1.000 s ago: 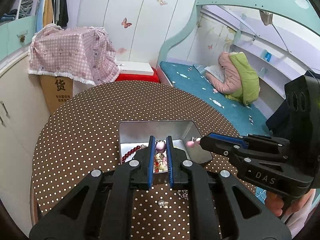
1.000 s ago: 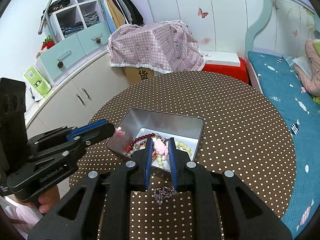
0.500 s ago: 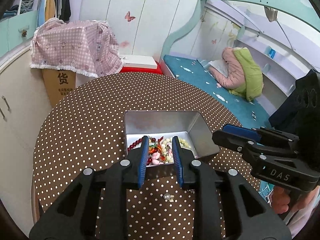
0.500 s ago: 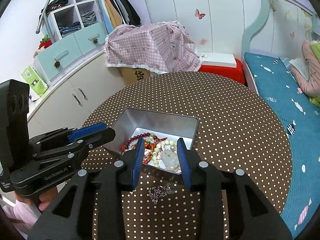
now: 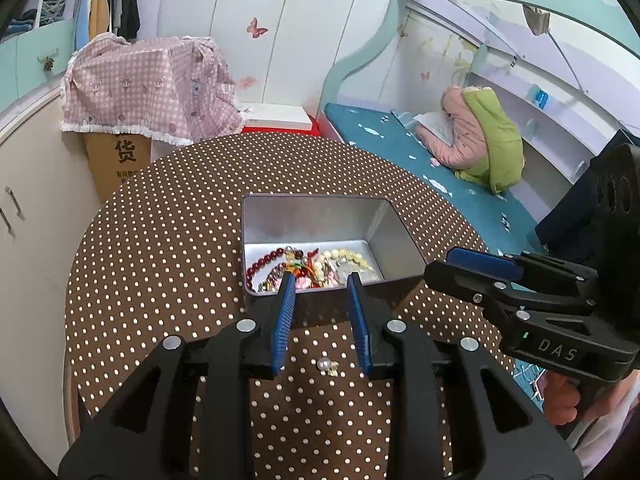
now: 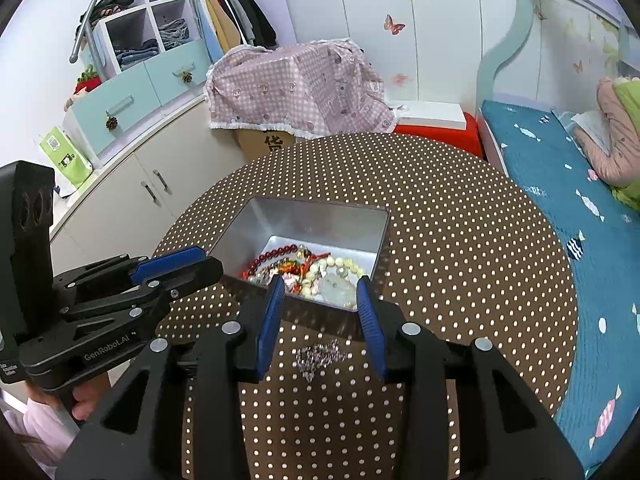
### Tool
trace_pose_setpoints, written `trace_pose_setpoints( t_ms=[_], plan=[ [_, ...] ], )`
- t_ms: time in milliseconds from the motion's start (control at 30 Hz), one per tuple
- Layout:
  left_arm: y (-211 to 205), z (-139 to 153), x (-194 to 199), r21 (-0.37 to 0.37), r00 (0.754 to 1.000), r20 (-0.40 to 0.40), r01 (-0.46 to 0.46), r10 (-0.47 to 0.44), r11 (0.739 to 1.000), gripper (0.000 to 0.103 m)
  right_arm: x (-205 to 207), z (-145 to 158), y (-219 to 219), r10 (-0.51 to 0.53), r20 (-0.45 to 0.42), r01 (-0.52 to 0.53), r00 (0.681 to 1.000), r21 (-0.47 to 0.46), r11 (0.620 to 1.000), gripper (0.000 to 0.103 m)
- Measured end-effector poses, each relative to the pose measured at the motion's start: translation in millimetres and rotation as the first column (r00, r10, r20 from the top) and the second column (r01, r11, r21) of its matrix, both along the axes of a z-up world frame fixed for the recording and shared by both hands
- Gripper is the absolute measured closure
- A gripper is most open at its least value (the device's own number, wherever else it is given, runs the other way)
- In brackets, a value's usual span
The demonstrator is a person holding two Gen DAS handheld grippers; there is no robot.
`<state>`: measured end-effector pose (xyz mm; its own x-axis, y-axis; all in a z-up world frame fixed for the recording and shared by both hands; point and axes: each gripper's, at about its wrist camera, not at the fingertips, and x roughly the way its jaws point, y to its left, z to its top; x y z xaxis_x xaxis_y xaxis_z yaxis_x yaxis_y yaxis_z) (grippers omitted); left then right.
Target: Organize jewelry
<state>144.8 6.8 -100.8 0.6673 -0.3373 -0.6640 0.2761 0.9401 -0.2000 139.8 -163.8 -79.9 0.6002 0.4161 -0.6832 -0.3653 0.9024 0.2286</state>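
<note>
light: bright, even, soft indoor | shadows: faint under tin (image 5: 394, 236) | glare: mild sheen on tin walls | focus: sharp centre, slight softness outward | distortion: strong fisheye bending, dark corner vignette

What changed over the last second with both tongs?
Both let go: the left tongs and right tongs, each shut on a pink piece a second ago, are opening and empty. The tin, pearl earring and sparkly piece stayed put.

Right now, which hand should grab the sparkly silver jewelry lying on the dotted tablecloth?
Right. The right gripper, jaws opening and empty, points at the sparkly silver jewelry, which lies between its fingers before the metal tin. The left gripper frames a small pearl earring instead.
</note>
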Motion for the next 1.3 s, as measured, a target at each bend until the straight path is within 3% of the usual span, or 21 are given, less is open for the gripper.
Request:
trace_pose_setpoints(
  t_ms=[267,600,933,1033,1100,1300],
  plan=[
    [-10,-18,-10,0.017,0.999,-0.046,0.017,-0.016,1.000,0.075,-9,-21,0,0.006,-0.057,-0.007,0.998,-0.009,1.000,0.067],
    [-17,-59,-15,0.033,0.986,-0.161,0.042,-0.037,0.999,0.073,-15,-48,-4,-0.016,-0.127,0.009,0.992,-0.052,0.999,0.066],
    [-24,-76,-6,0.037,0.982,-0.181,0.067,-0.059,0.997,0.073,-14,-58,0,0.016,-0.140,-0.025,0.990,-0.067,0.997,0.066],
    [-26,-78,-2,0.043,0.984,-0.171,0.062,-0.053,0.997,0.077,-13,-61,4,0.030,-0.140,-0.042,0.990,-0.084,0.996,0.066],
    [-25,-79,-1,0.053,0.985,-0.169,0.055,-0.045,0.997,0.088,-13,-65,6,0.036,-0.139,-0.050,0.990,-0.095,0.994,0.066],
    [-13,-79,4,0.026,0.984,-0.177,0.040,-0.034,0.999,0.089,-8,-72,23,0.067,-0.113,-0.084,0.991,-0.155,0.984,0.068]
  ],
)
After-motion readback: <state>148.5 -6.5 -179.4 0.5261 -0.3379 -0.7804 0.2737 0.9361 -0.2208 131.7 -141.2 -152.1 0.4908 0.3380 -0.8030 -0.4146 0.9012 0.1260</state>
